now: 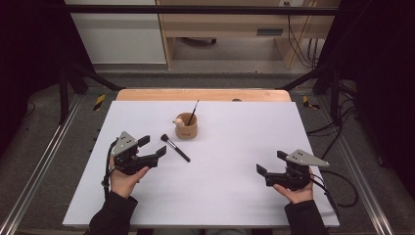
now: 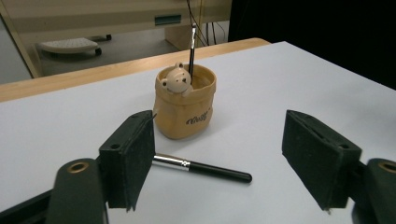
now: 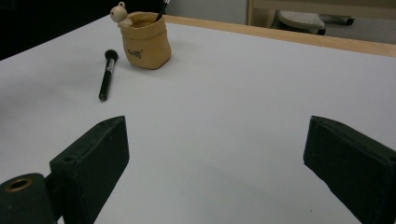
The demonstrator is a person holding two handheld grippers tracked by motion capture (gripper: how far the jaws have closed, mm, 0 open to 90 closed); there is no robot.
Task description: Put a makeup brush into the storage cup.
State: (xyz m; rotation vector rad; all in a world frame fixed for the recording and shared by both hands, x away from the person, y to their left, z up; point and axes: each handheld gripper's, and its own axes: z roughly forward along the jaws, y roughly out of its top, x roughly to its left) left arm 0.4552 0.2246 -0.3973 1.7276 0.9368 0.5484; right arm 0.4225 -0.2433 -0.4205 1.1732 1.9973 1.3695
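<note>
A tan pouch-shaped cup [image 1: 186,126] with a small bear figure [image 2: 176,80] on its rim stands at the middle back of the white table [image 1: 220,186]. A thin black brush [image 1: 194,112] leans upright inside it. A black makeup brush [image 1: 175,148] lies flat just in front of the cup, bristles to the left. My left gripper [image 1: 154,146] is open right beside the bristle end; in the left gripper view the brush [image 2: 210,169] lies low between the jaws, untouched. My right gripper [image 1: 269,162] is open over bare table at the right, pointing toward the cup [image 3: 145,42] and brush [image 3: 107,74].
A wooden strip [image 1: 203,94] runs along the table's far edge. Beyond it stands a light wooden desk [image 1: 225,29]. Black cables [image 1: 337,186] trail off the right side, and metal rails [image 1: 39,161] flank the table.
</note>
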